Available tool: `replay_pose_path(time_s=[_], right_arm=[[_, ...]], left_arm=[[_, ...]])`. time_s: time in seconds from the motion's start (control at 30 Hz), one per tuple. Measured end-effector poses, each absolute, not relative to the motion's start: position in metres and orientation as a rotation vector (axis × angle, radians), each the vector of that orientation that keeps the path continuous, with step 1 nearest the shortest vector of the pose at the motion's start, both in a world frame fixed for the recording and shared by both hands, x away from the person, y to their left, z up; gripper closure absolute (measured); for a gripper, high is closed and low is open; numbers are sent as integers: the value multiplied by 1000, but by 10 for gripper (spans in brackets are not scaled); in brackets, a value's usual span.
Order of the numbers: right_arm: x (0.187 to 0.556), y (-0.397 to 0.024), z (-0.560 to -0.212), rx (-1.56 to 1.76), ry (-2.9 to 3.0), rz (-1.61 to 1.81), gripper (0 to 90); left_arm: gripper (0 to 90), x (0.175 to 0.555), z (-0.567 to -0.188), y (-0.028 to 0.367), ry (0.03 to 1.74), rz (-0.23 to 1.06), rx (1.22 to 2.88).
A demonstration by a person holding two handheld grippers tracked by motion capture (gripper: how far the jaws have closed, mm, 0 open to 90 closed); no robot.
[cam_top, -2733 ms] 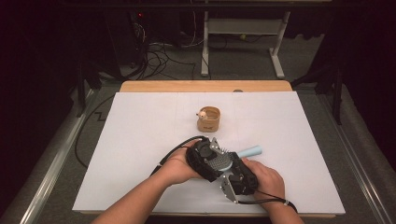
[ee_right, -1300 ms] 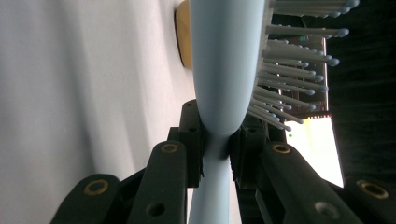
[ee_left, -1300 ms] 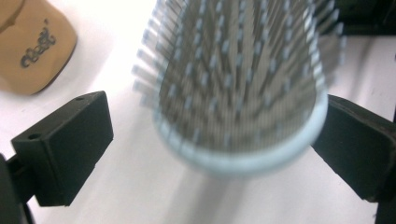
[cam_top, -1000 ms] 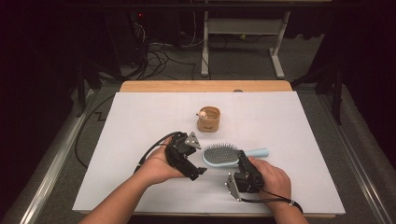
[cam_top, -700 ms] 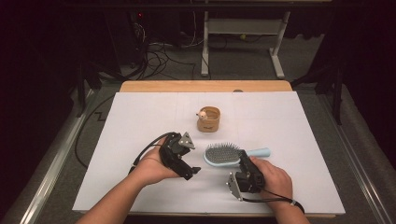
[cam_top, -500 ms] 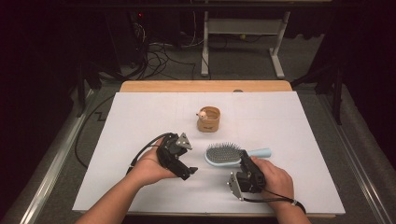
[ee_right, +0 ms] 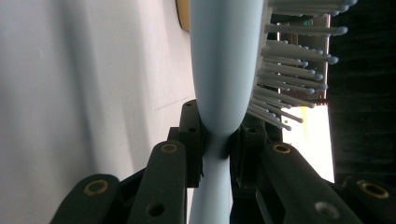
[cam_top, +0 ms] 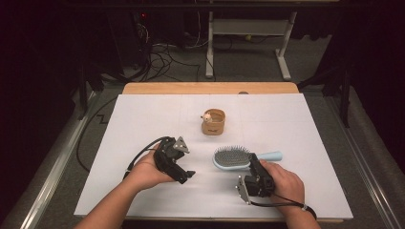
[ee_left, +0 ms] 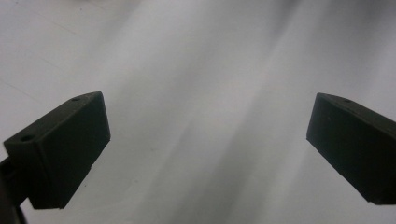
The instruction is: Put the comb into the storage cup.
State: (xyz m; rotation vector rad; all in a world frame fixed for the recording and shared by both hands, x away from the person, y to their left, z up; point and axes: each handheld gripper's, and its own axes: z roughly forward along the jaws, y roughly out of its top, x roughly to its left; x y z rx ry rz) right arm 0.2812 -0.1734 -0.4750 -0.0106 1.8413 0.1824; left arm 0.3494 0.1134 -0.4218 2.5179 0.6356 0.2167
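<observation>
A light-blue hairbrush [cam_top: 231, 158] lies bristles-up on the white table top [cam_top: 143, 119], handle pointing right. My right gripper [cam_top: 253, 164] is shut on the narrow neck where handle meets head; in the right gripper view both pads [ee_right: 192, 140] press on the blue hairbrush [ee_right: 224, 70], and my right gripper [ee_right: 215, 142] has bristles to its right. My left gripper [cam_top: 187, 175] sits in the left hand, well left of the brush and apart from it. In the left gripper view, my left gripper [ee_left: 208, 135] stands wide open over bare white surface.
A small wooden cup [cam_top: 213, 122] with a little figure on its rim stands behind the brush, mid-table. A wooden board edge [cam_top: 210, 88] runs along the table's far side. Cables and a desk frame [cam_top: 248, 38] lie on the floor beyond.
The left hand and its gripper have drawn away from the brush, leftward and toward the near edge, and sunk slightly. The right gripper and the brush have stayed put.
</observation>
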Motion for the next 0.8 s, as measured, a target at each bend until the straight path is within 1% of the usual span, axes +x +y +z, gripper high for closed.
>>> replay_pose_path(time_s=[0.17, 0.8], right_arm=[[282, -180, -475, 1, 1844, 162, 782], [283, -187, -474, 47, 1849, 166, 782]], left_arm=[[0, 350, -427, 119, 649, 220, 2483], [0, 349, -454, 146, 760, 216, 2204]])
